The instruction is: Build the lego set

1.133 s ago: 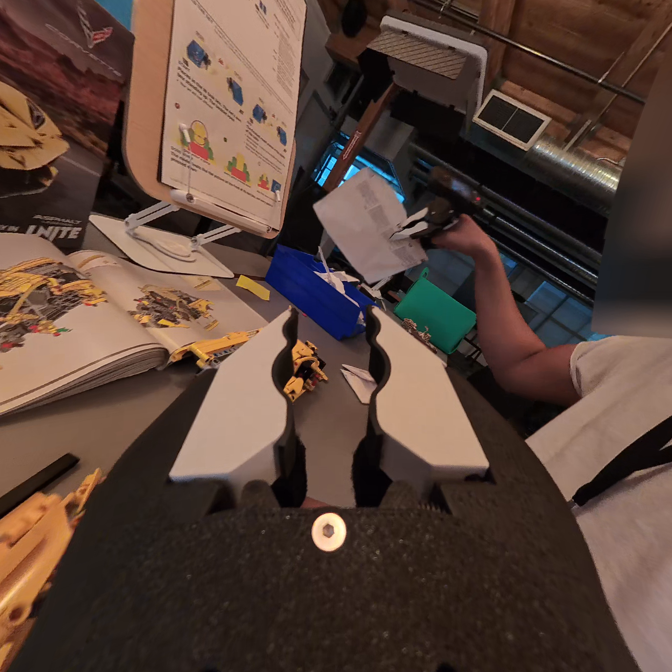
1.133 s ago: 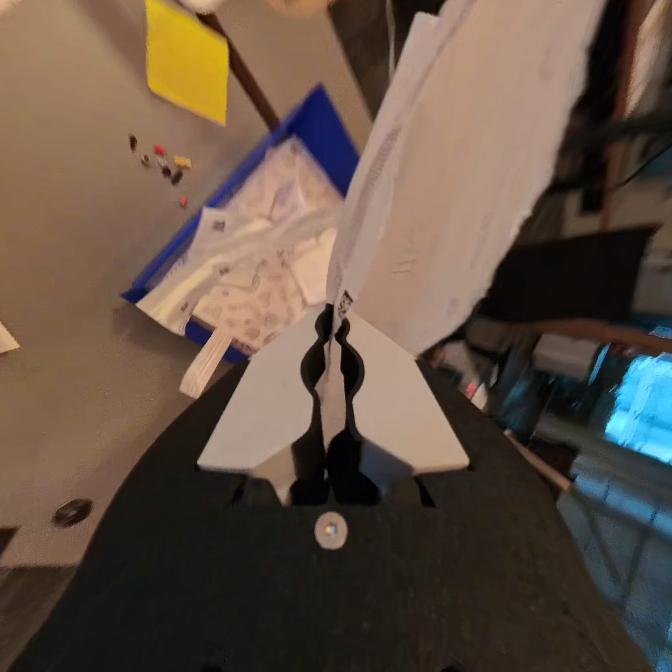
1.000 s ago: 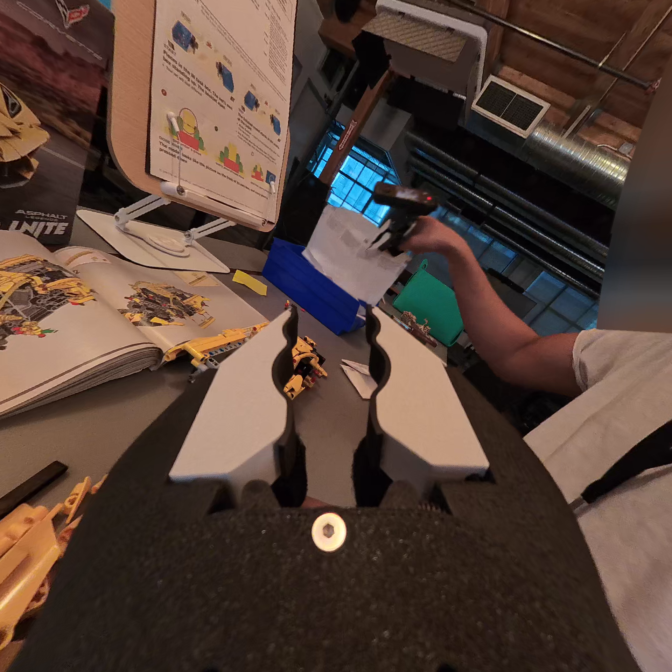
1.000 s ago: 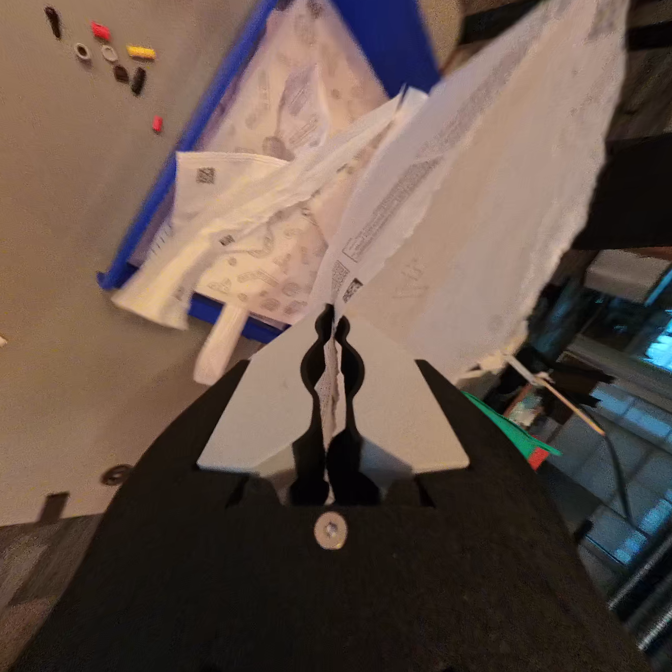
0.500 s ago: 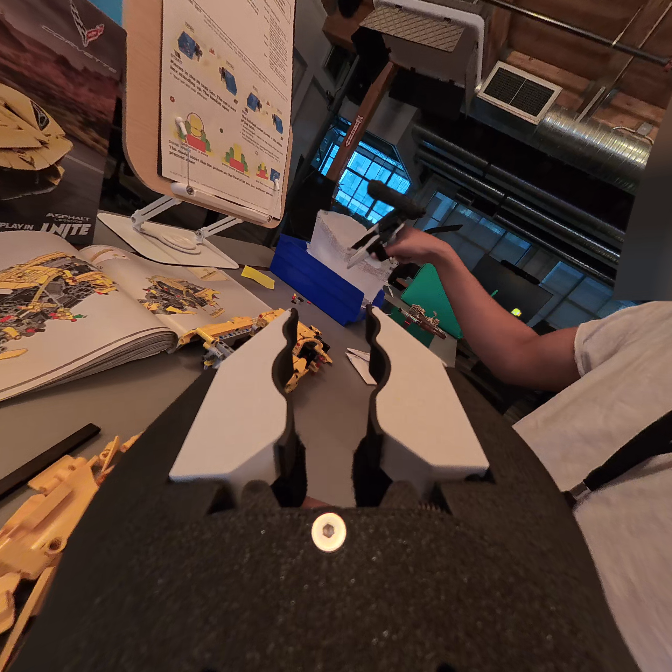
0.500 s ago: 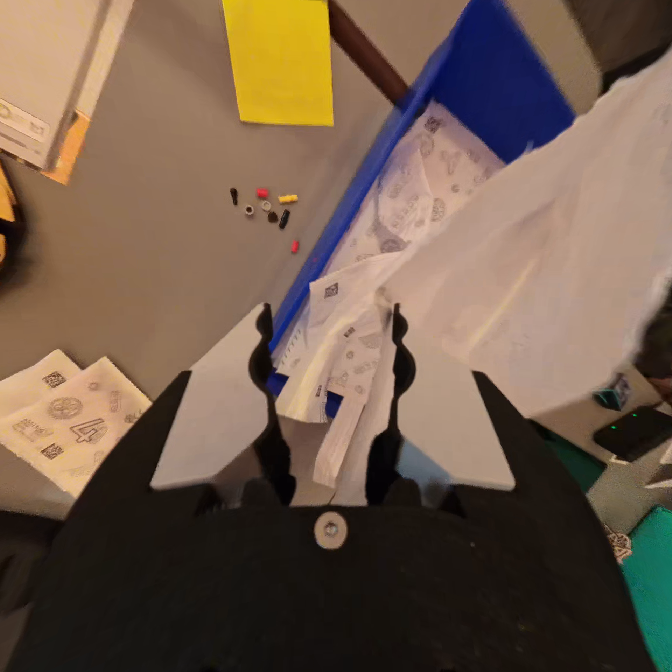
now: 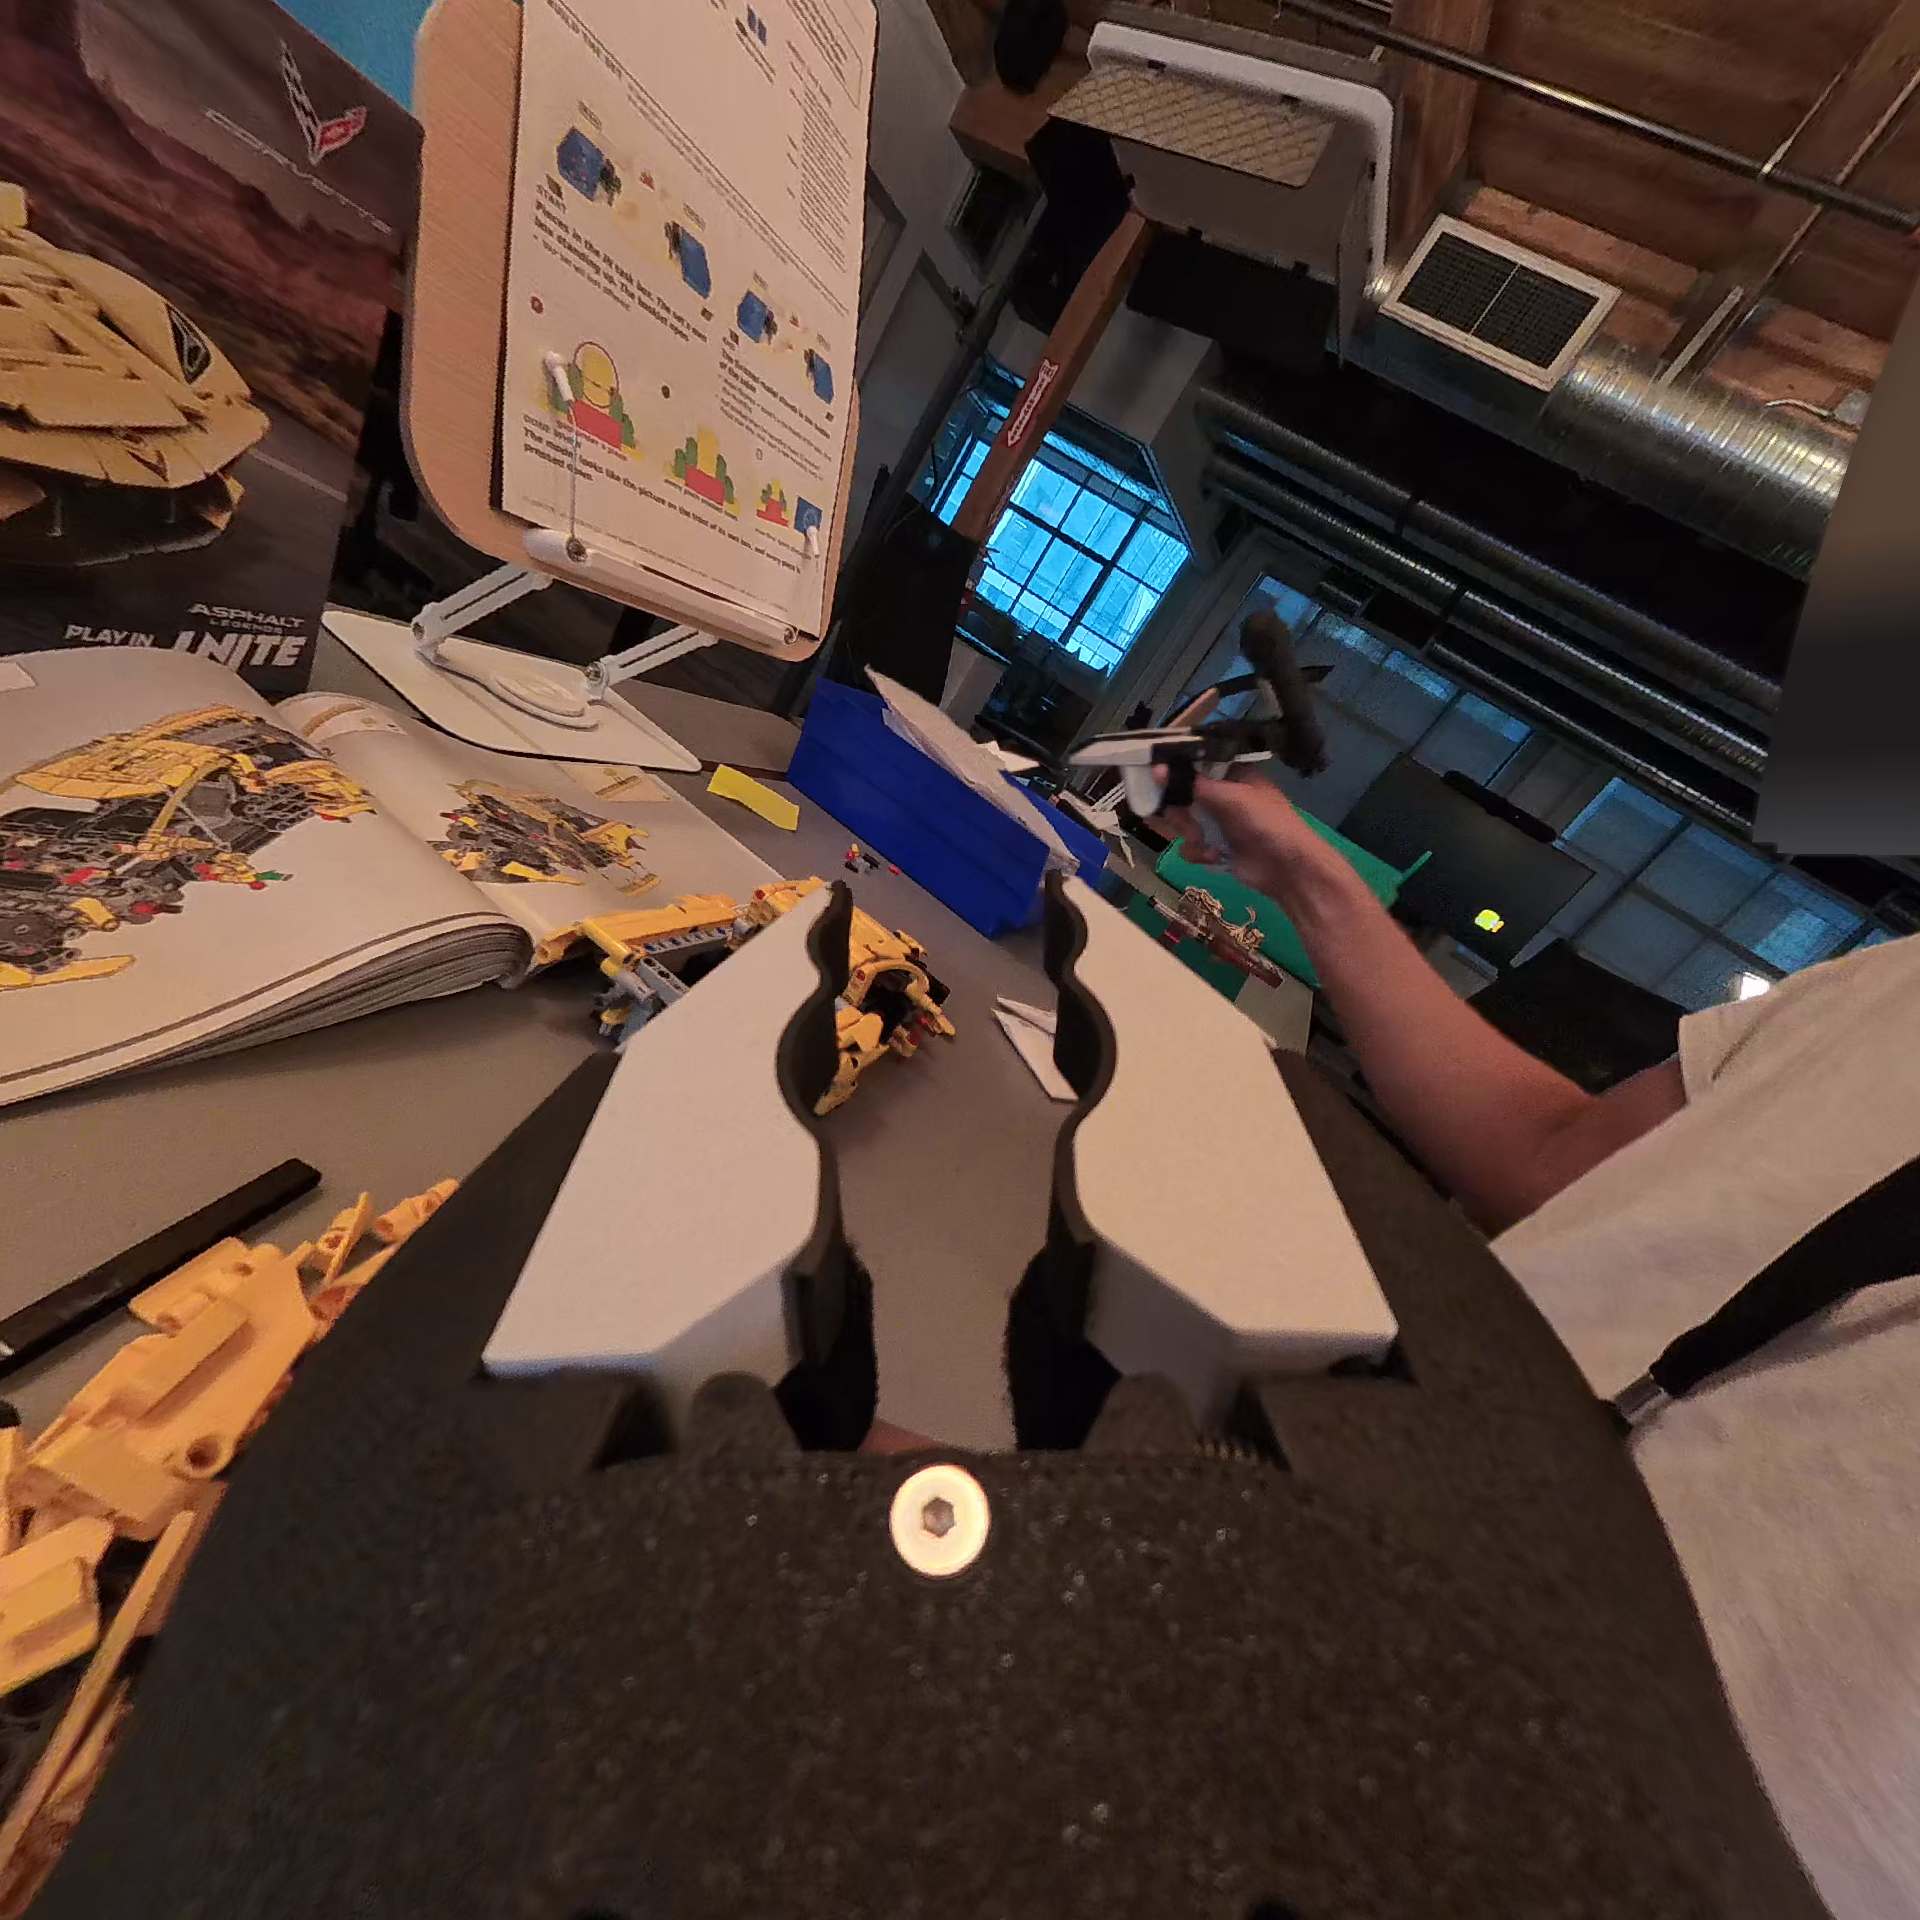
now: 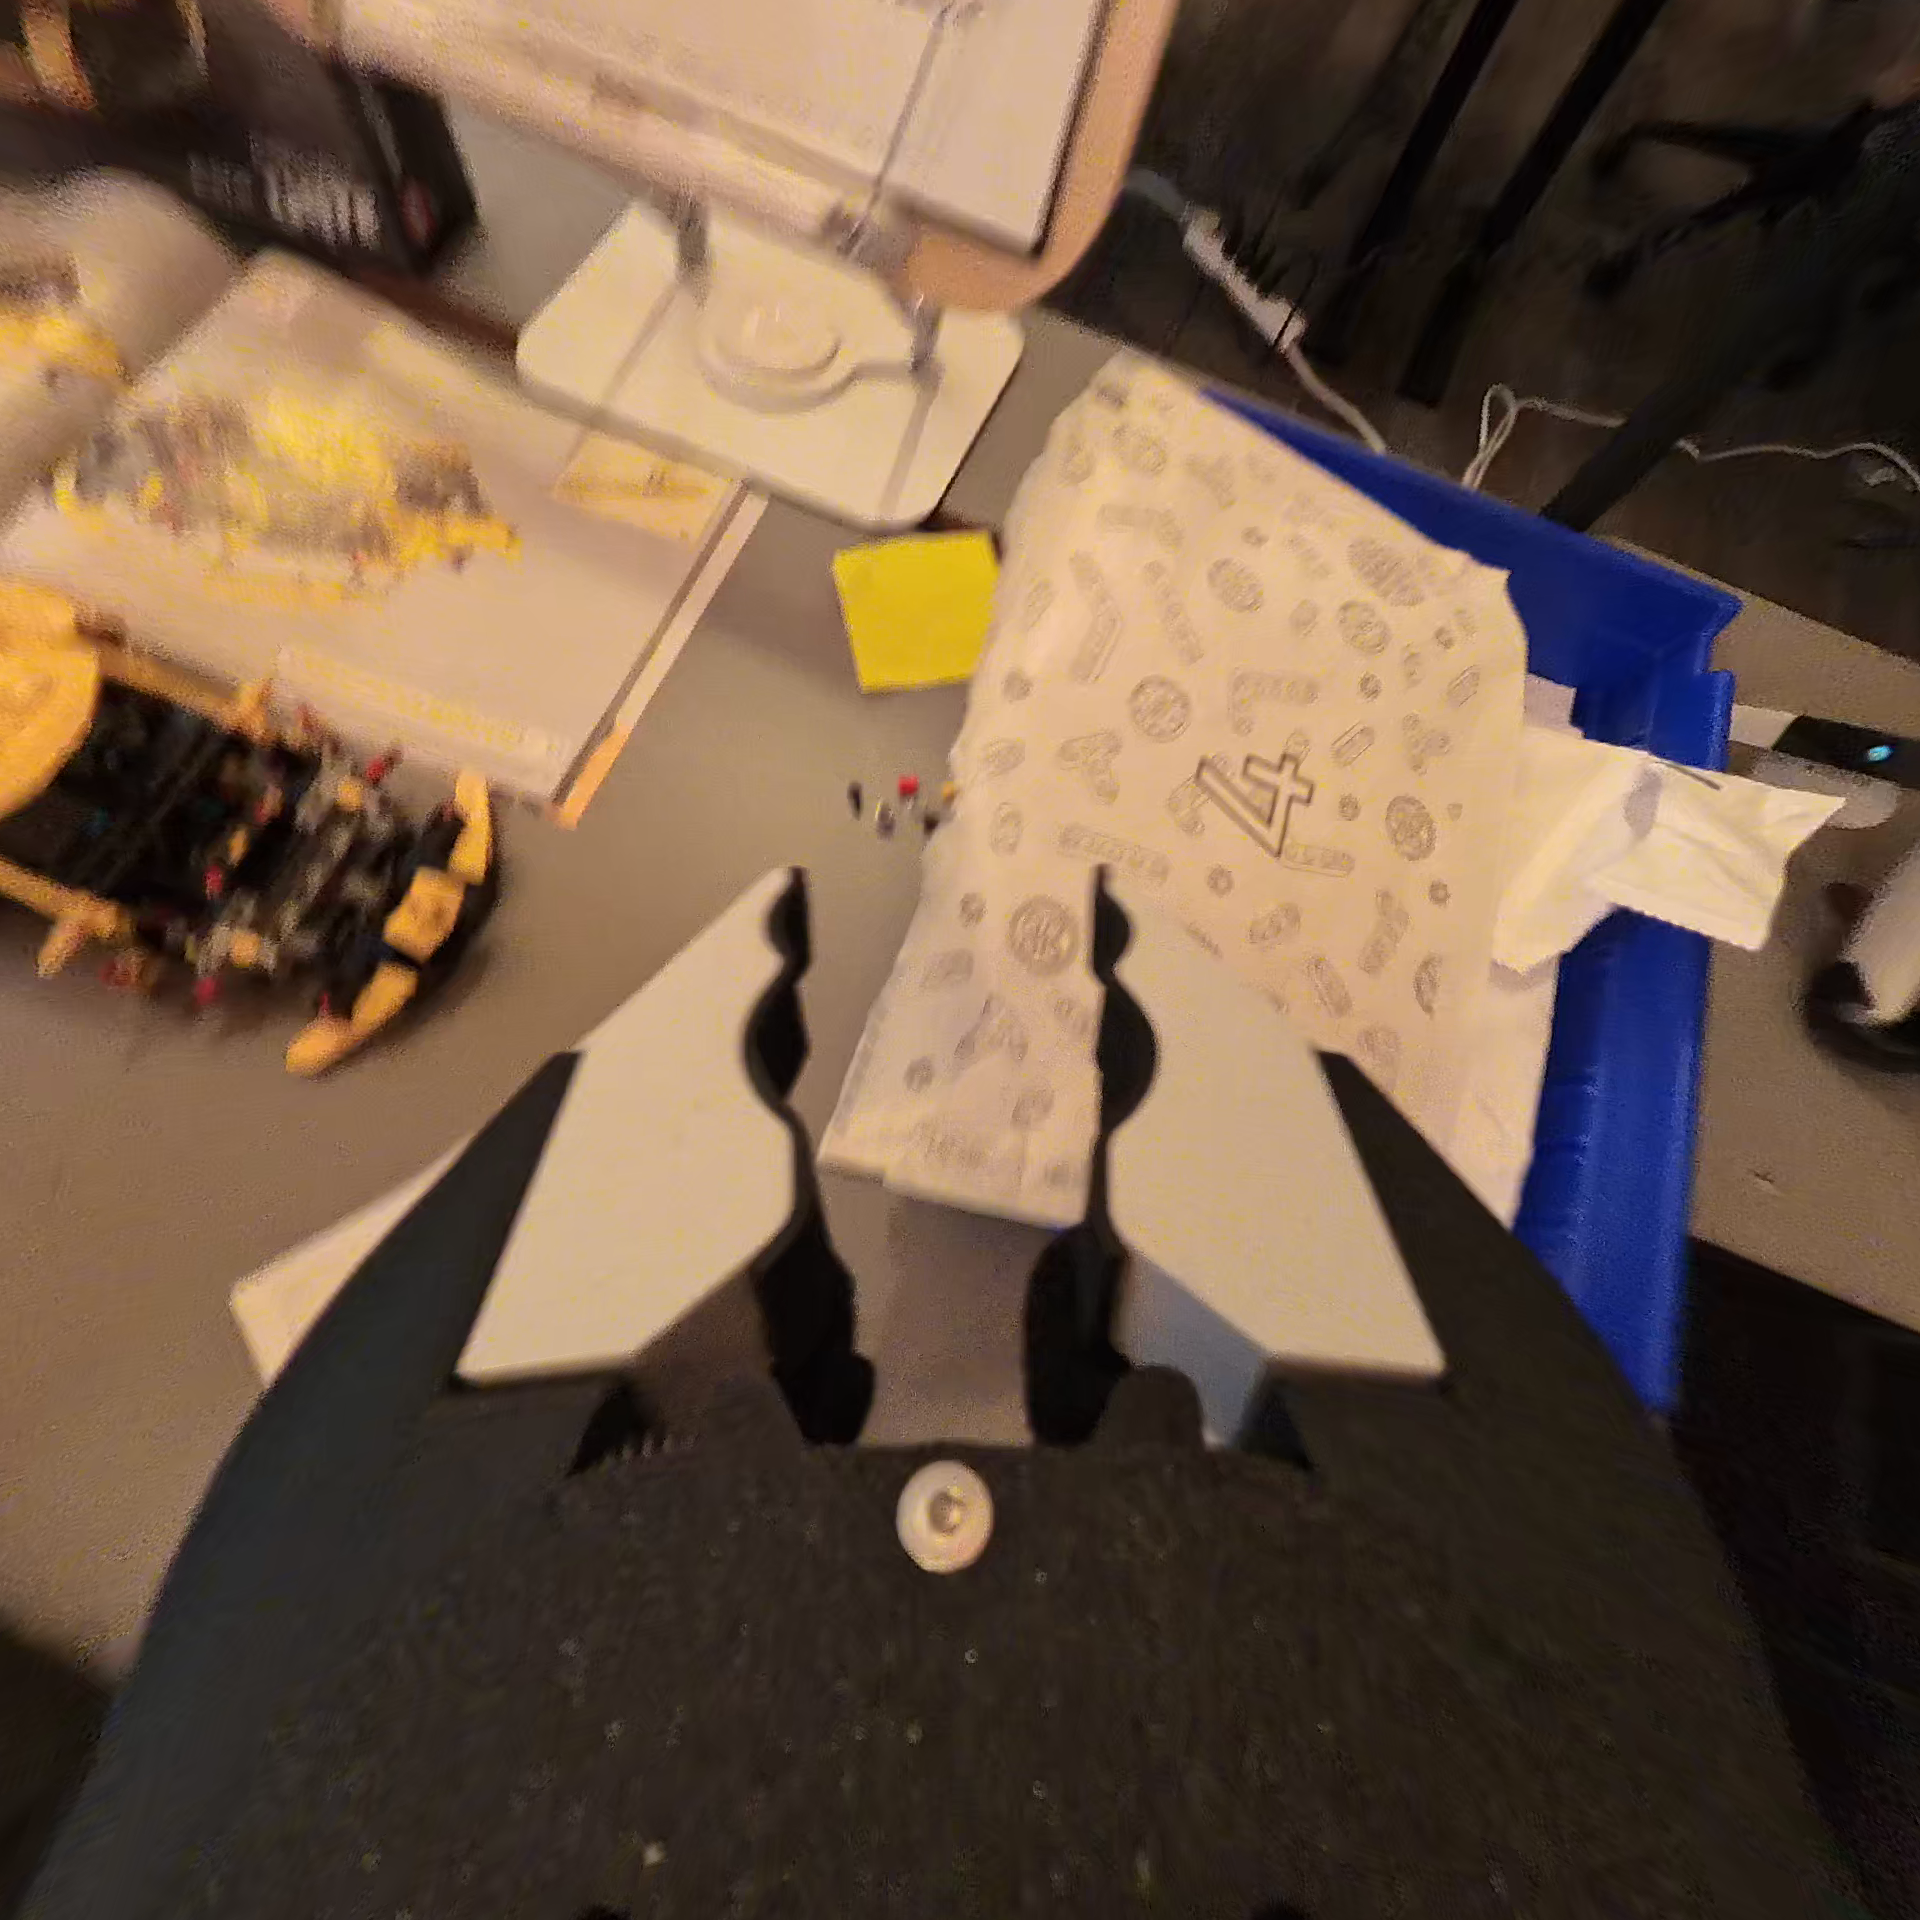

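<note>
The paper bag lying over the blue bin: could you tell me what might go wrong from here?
1. The paper bag overhangs the blue bin rim on the table side and may slide out.
2. Its edge lies right beside the small loose pieces, so it could cover or scatter them.
3. The right gripper is open and empty above them; a blind reach may knock them.

Looks like a converted industrial loft used as a workshop/lab — bare wood ceiling beams, exposed metal ductwork, a wall vent and big gridded factory-type windows. The grey worktable is set up as a bench — blue parts bin, instruction sheet on a stand, open build manual, loose power cords at the back.
</note>
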`<state>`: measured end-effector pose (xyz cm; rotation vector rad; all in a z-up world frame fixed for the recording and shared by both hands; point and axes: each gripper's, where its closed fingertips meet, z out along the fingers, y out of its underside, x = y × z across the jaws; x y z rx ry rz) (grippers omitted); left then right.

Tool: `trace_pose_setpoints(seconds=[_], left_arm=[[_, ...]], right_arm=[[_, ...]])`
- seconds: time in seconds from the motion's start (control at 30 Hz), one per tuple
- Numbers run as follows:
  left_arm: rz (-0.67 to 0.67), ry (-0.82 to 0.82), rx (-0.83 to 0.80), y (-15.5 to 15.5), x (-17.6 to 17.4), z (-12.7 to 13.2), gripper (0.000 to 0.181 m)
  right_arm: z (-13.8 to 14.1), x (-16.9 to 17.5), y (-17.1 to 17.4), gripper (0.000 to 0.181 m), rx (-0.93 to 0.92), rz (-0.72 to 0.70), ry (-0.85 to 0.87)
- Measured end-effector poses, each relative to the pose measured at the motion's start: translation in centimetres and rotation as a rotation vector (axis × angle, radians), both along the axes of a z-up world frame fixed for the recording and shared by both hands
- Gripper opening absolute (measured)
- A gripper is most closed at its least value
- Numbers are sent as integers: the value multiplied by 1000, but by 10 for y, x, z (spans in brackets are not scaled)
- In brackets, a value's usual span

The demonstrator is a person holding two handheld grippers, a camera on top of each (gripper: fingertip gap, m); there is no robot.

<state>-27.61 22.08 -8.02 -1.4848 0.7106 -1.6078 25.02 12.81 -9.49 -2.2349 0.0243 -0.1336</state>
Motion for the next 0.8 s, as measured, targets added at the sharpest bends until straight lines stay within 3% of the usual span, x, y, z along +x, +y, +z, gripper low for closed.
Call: trace_pose_setpoints(seconds=[0.03, 0.1, 0.2, 0.3, 0.43, 0.53, 0.6, 0.7, 0.8], left_arm=[[-1, -3, -3, 1, 1, 2, 37], [-9, -11, -4, 3, 5, 7, 37], [-10, -11, 20, -1, 13, 16, 37], [-2, 7, 41, -6, 20, 18, 37], [5, 35, 48, -11, 29, 16, 37], [-11, 37, 42, -15, 35, 18, 37], [-18, 48, 48, -18, 38, 19, 37], [-11, 67, 57, -22, 39, 19, 37], [-1, 103, 58, -26, 39, 12, 37]], right_arm=[[2, 10, 10, 35, 88, -21, 55], [2, 30, 31, 29, 148, -41, 101], [-43, 46, 60, 38, -57, 15, 50], [-79, 90, 63, 24, -208, -52, -102], [-106, 132, 58, 9, -349, -105, -166], [-117, 148, 62, 9, -379, -107, -221], [-131, 147, 62, 16, -407, -89, -156], [-111, 130, 64, 38, -287, -62, -35], [-53, 93, 43, 55, -79, -36, 70]])
